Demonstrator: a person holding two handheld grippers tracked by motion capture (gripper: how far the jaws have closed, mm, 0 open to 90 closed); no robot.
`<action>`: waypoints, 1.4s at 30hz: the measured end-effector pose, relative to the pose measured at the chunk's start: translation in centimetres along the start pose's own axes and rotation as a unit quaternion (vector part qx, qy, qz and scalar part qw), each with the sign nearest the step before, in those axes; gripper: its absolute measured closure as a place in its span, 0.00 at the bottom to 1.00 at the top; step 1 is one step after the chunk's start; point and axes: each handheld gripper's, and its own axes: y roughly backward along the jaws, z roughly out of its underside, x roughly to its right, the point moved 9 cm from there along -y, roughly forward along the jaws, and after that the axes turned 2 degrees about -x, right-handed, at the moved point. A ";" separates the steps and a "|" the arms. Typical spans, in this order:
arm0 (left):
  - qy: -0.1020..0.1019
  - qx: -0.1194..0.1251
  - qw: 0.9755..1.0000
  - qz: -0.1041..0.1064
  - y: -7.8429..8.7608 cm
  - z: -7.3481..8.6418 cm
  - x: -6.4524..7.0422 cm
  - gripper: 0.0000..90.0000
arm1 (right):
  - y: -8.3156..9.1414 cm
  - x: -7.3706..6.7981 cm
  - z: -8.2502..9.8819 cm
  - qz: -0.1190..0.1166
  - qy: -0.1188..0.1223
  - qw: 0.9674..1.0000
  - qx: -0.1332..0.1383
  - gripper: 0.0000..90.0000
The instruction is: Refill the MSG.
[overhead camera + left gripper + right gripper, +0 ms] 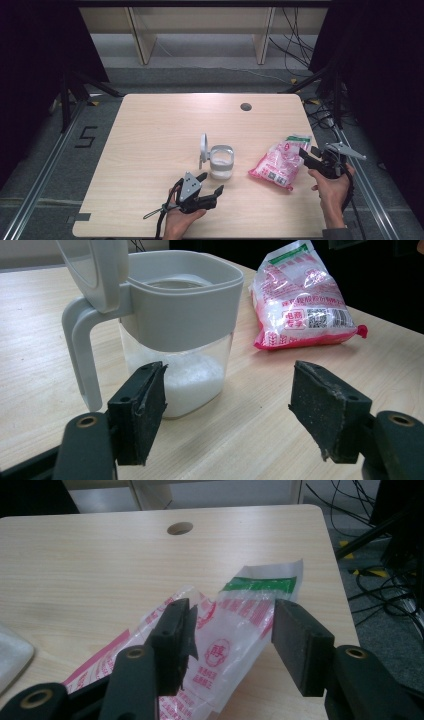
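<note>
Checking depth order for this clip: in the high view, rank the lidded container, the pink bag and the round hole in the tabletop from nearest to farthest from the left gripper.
Measured from the left gripper:
1. Lidded container, just beyond the gripper, slightly to its right, lid standing open.
2. Pink bag, farther right, by the right gripper.
3. Round hole, far side of the table.

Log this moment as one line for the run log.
left gripper: open, near container | container: lid up, white grains inside | right gripper: open, jaws astride bag top | bag: flat on table
</note>
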 end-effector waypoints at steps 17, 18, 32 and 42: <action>0.005 0.006 1.000 -0.007 0.8 -0.5 -1.5 0.32 | 0.3 -4.3 0.3 -0.054 0.043 0.998 0.001 0.49; 0.004 0.004 1.000 -0.011 0.9 -0.5 -1.6 0.32 | 0.2 -4.6 0.3 -0.056 0.054 0.997 0.001 0.49; -0.002 0.008 0.999 -0.041 2.2 -1.2 -4.2 0.35 | 0.1 -7.9 2.1 -0.096 0.084 0.991 -0.031 0.47; -0.019 0.012 0.998 -0.063 2.8 -2.1 -6.0 0.38 | -0.1 -9.5 3.5 -0.116 0.103 0.987 -0.043 0.46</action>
